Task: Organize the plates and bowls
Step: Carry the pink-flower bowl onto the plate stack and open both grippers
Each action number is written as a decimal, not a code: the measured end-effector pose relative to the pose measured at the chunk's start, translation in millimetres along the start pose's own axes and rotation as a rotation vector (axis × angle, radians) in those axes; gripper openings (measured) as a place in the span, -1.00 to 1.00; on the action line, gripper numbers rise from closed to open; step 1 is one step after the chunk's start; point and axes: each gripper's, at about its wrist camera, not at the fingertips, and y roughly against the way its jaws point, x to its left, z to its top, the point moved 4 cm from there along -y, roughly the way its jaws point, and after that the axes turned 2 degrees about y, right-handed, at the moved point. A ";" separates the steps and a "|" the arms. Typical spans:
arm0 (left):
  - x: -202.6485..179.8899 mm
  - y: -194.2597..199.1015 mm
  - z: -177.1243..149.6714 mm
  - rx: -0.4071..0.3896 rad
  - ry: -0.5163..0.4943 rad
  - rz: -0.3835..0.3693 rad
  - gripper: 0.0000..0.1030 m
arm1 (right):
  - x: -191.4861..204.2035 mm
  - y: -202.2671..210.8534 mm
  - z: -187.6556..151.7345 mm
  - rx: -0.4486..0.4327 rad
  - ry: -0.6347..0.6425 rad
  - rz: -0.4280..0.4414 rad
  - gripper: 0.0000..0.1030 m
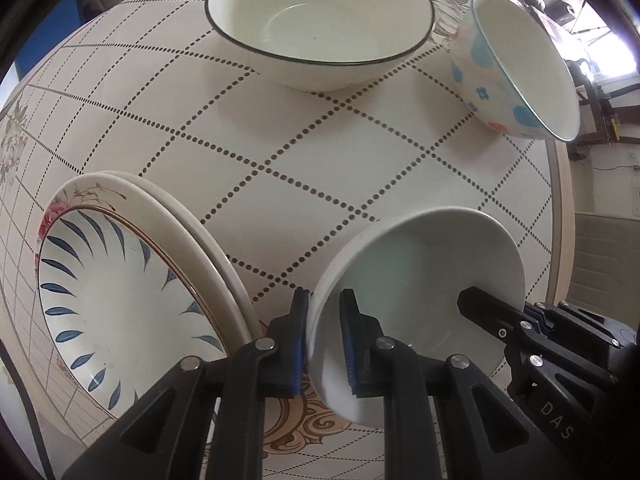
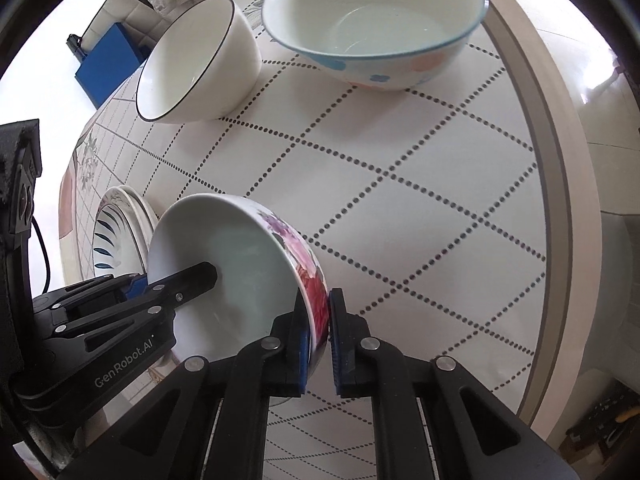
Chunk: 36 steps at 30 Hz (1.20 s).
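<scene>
Bright daylight, blown-out edges, fisheye warp.

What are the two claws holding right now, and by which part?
Both hold the floral bowl by its rim, on opposite sides: the left claw and the right claw each pinch the wall, one finger inside, one outside.

Two close wrist views from opposite sides, sharing floral bowl (image 1: 420, 280) (image 2: 240, 264)

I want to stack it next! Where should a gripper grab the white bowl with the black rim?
Probably by its rim. The black-rimmed bowl sits upright and empty on the table, so one finger can slip inside the wall, one outside, coming from above on the near side, just as both grippers pinch the flowered bowl.
</scene>
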 end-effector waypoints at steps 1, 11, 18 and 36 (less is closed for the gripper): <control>3.4 -1.7 0.2 0.007 0.004 -0.001 -0.74 | 2.5 -3.0 3.3 0.008 0.005 -0.001 -0.80; 19.1 -5.8 1.3 0.018 0.003 -0.012 -0.73 | 14.3 -20.3 9.9 0.043 0.055 -0.043 -0.80; 24.3 28.4 4.5 -0.010 0.072 -0.018 -0.71 | 3.9 -15.3 7.9 0.070 0.018 -0.029 -0.77; 54.3 109.1 113.9 -0.131 0.122 -0.110 -0.52 | 22.9 70.5 78.7 -0.113 -0.146 0.205 0.07</control>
